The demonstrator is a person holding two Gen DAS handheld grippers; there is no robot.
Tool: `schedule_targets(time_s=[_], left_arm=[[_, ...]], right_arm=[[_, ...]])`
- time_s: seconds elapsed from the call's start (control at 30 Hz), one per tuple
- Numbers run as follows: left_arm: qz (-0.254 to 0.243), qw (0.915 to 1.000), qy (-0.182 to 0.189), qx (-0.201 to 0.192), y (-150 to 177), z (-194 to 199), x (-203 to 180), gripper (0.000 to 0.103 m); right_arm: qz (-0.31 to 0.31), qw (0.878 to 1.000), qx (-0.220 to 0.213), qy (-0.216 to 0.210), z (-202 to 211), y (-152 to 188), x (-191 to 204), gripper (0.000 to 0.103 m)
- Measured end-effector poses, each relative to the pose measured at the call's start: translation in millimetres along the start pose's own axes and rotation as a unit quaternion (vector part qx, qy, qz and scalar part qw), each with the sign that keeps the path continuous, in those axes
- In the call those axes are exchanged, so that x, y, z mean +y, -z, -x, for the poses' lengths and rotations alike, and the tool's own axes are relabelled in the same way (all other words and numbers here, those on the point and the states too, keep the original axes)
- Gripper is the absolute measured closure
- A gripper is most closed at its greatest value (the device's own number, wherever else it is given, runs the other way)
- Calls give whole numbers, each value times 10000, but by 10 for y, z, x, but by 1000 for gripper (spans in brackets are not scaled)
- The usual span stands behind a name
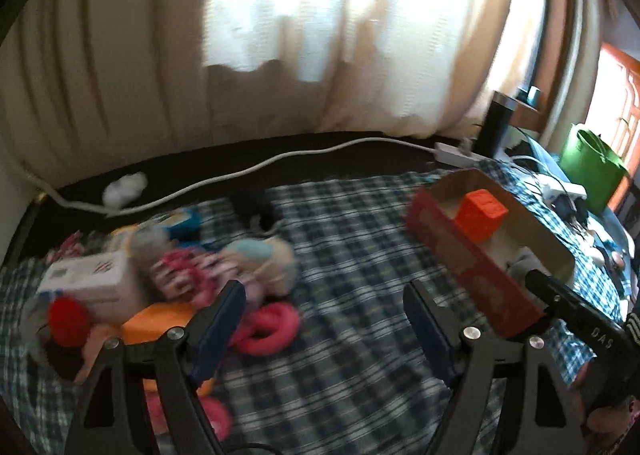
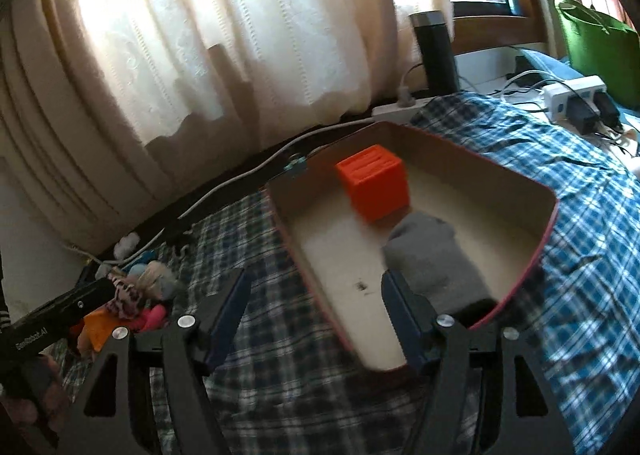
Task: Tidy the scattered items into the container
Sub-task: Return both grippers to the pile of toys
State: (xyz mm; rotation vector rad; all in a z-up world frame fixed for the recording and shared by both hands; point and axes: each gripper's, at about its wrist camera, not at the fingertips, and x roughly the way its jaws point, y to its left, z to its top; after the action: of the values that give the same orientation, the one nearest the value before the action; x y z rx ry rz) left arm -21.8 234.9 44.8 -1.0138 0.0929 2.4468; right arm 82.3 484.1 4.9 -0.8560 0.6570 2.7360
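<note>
In the right wrist view, the red-walled cardboard box (image 2: 552, 207) lies on the checked blanket and holds an orange cube (image 2: 376, 187) and a grey rolled sock (image 2: 436, 259). My right gripper (image 2: 316, 307) is open and empty. One of its fingers is over the blanket and the other is above the box floor beside the sock. My left gripper (image 1: 324, 315) is also open and empty, over bare blanket. To its left is a blurred pile: a white carton (image 1: 88, 279), a red ball (image 1: 68, 319), an orange block (image 1: 160, 319), a pink ring (image 1: 268, 323) and a pastel plush (image 1: 260, 259). The box (image 1: 472, 267) lies to its right.
A white cable (image 1: 240, 175) and a power strip (image 2: 400, 107) run along the curtain (image 2: 240, 55) behind the blanket. A black flask (image 2: 434, 51), a charger block with plugs (image 2: 576, 95) and a green bag (image 2: 600, 51) stand at the back right.
</note>
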Motion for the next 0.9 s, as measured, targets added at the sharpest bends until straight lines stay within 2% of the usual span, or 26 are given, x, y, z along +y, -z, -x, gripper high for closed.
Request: schedule_targets(time_s=[0.17, 0.37, 0.6, 0.9], left_arm=[[403, 9985, -367, -62, 146, 135, 515, 20], [963, 9934, -613, -90, 337, 264, 1068, 20], [1086, 9907, -810, -86, 510, 321, 1384, 20], [1264, 9858, -1092, -157, 620, 396, 1731, 20]], right_arm=[[275, 9994, 148, -168, -22, 43, 272, 29], [620, 9963, 378, -461, -66, 120, 647, 27], [1147, 9867, 750, -872, -176, 237, 1164, 26], [1922, 9660, 1160, -1284, -333, 450, 1897, 25]])
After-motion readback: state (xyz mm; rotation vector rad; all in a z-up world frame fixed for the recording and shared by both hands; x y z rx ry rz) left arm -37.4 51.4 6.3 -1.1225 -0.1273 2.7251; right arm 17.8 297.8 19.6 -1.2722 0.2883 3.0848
